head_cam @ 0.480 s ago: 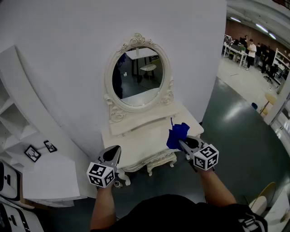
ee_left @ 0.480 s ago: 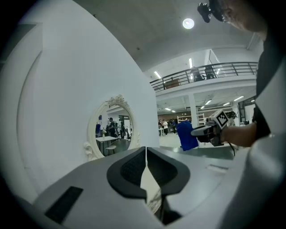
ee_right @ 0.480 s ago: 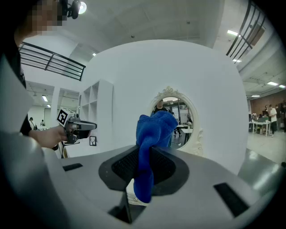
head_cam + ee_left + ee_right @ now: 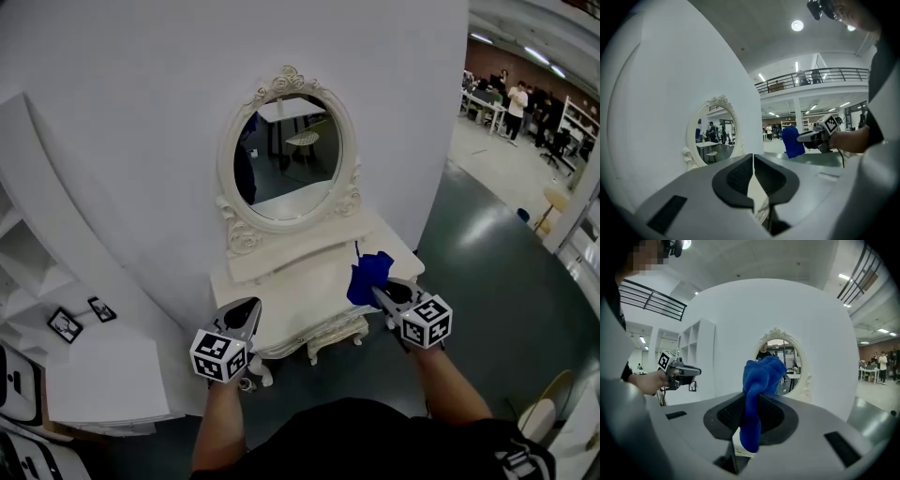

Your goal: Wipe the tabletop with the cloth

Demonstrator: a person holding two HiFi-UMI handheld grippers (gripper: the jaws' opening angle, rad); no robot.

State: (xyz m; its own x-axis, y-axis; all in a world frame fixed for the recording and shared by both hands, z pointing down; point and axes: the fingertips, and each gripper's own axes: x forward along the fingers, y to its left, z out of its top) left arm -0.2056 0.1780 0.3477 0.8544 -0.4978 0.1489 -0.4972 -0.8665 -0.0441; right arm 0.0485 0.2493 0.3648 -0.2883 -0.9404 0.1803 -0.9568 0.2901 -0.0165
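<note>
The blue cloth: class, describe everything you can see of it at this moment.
The cloth is deep blue, soft and fuzzy like terry, bunched into a crumpled wad. The right tool is shut on it, a short tail hanging behind the jaws and the bulk standing out beyond them. It is over the right side of the white tabletop; whether it touches the top cannot be told.

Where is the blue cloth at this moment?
The blue cloth is clamped in the right hand-held gripper, at the right of the head view, over the right end of the white dressing table, below the oval mirror.
</note>
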